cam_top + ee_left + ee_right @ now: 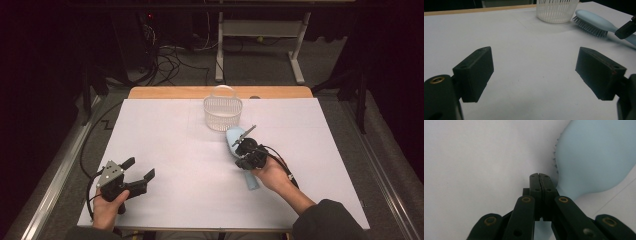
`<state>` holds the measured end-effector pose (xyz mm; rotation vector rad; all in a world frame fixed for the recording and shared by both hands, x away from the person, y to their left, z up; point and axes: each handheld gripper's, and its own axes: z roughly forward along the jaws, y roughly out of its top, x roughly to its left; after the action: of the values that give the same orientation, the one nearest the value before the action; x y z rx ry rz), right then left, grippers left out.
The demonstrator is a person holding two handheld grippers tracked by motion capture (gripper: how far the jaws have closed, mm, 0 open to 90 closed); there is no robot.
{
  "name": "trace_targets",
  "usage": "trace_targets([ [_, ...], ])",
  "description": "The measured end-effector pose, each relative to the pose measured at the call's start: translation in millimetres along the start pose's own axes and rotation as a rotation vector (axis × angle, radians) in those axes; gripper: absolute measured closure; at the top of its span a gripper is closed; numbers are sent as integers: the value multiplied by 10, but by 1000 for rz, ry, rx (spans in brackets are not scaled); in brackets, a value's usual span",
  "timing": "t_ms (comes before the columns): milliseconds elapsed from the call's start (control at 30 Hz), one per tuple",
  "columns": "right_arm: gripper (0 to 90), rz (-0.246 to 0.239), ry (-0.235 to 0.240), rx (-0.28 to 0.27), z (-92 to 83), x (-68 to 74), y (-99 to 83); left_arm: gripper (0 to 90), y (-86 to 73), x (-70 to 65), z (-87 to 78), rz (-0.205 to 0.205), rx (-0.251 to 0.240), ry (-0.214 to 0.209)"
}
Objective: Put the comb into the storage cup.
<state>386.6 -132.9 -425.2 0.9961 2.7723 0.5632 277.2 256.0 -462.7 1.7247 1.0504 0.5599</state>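
The left gripper (pixel 139 170) rests near the table's (pixel 165 190) front edge, jaws spread wide with nothing between. Farther in, the right gripper (pixel 239 146) (clenched, holding nothing) hovers over the hairbrush (pixel 235 137), lying bristles down just before the basket (pixel 223 111).

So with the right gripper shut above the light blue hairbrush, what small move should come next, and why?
Probably open the right gripper: its jaws are pressed together with nothing between them, just above the light blue plastic hairbrush, which lies bristles down on the white table cover beside the white slatted plastic basket. Open jaws could then straddle the handle.
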Motion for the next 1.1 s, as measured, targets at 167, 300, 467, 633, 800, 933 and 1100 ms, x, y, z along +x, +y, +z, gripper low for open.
trace_targets([
  [167,900,17,-2,-3,-13,-25,-51,159,0,2,-1,-2,0,0],
  [300,900,23,-4,-6,-22,-56,-95,158,0,1,-1,-1,0,2],
  [467,900,27,-8,-9,-38,-102,-148,158,0,4,-1,-1,1,4],
  [633,900,50,-16,-3,-54,-125,-200,158,-1,3,0,-1,-1,4],
  [800,900,39,-29,-1,-58,-151,-229,158,-2,4,0,-2,0,5],
  [933,900,50,-36,5,-58,-171,-252,159,-2,6,-2,-4,-2,6],
  [1100,900,55,-37,-3,-70,-212,-281,158,-2,5,-2,-3,-1,6],
])
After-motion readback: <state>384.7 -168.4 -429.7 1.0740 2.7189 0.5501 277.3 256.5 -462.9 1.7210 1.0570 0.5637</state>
